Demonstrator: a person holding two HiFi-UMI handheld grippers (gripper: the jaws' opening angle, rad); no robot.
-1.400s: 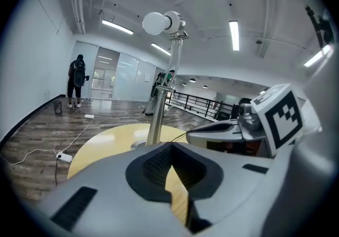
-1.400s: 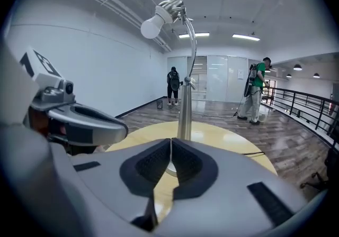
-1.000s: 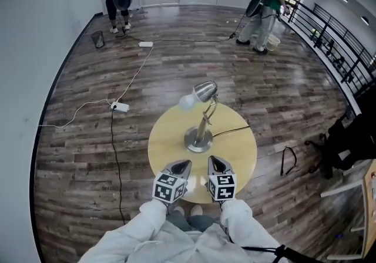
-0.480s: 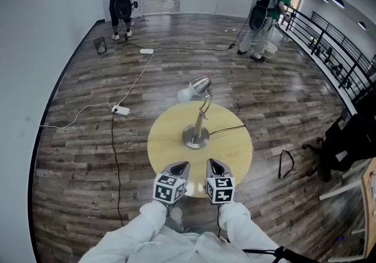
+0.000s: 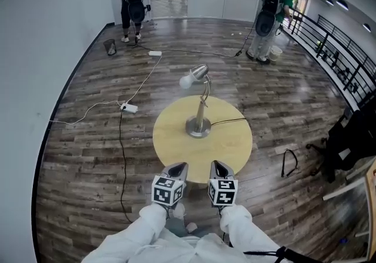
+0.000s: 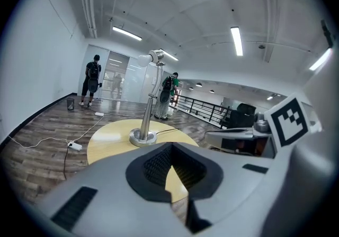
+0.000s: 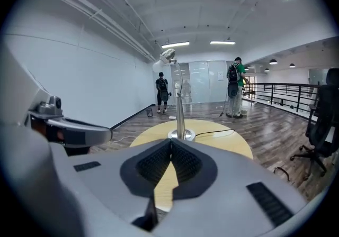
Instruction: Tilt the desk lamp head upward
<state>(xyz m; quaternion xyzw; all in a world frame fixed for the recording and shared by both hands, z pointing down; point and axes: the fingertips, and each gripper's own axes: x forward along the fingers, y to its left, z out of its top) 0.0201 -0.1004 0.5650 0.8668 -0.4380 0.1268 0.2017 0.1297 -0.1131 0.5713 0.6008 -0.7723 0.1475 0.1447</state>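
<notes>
Distance is kept between both grippers and the desk lamp (image 5: 202, 105), which stands on its round base (image 5: 198, 128) near the middle of the round tabletop (image 5: 173, 145), at the centre of the head view. Its head (image 5: 198, 72) is tipped down toward the upper left with the bulb (image 5: 186, 81) exposed, so the upward tilt is judged not yet begun. The left gripper (image 5: 180, 167) and right gripper (image 5: 218, 166) are held side by side at the lower centre, by the tabletop's near edge, each clenched on nothing, its jaws pressed together. Both are aimed at the lamp, probably as a ready stance for an approach. A cord (image 5: 229, 121) is led off the base toward the right.
</notes>
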